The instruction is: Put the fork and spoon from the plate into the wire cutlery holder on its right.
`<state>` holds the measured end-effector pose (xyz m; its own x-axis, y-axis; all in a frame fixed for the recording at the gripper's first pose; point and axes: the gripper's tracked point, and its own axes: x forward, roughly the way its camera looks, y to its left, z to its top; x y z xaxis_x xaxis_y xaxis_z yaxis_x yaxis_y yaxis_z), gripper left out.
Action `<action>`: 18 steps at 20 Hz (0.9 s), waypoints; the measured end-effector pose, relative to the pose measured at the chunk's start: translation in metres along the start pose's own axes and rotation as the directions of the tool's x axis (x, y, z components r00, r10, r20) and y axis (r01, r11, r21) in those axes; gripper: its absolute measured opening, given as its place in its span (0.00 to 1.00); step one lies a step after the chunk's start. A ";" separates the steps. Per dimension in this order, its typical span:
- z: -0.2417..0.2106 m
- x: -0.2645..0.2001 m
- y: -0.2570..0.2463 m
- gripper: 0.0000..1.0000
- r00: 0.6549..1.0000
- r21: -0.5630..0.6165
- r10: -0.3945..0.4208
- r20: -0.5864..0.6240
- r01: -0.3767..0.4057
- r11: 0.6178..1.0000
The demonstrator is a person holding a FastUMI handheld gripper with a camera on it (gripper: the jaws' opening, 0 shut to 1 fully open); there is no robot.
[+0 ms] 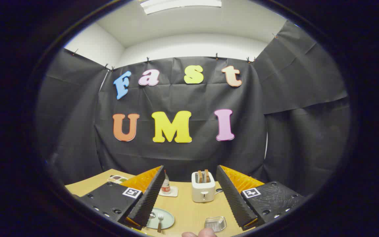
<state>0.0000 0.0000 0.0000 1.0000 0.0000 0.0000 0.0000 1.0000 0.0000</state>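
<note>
Fork (159, 222), wood-handled, lies on round pale plate (167, 220) at 7 o'clock of the boxy toaster (203, 191); gripper (189, 194) fingers spread wide, holding nothing.

Gripper (189, 194) fingers spread wide, nothing between them. Below: plate (167, 221) w/ fork (160, 221) and spoon (151, 215) by left finger; wire holder (216, 223) near right finger. Toaster (203, 190) just ahead.

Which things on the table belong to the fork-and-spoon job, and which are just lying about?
Job: fork, spoon, plate, wire cutlery holder; gripper, fingers open, holding nothing.

Lying about: toaster with toast, bottle on a coaster, a card at the far corner.
</note>
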 end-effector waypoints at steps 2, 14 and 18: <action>-0.001 0.002 0.002 0.95 1.000 -0.005 0.006 -0.005 -0.006 1.000; -0.002 0.012 0.035 0.95 0.997 -0.026 0.078 -0.020 -0.078 0.997; -0.012 0.012 0.043 0.95 0.995 -0.038 0.097 -0.038 -0.098 0.994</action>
<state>0.0120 0.0434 -0.0123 0.9945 0.0970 -0.0383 -0.0985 0.9944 -0.0382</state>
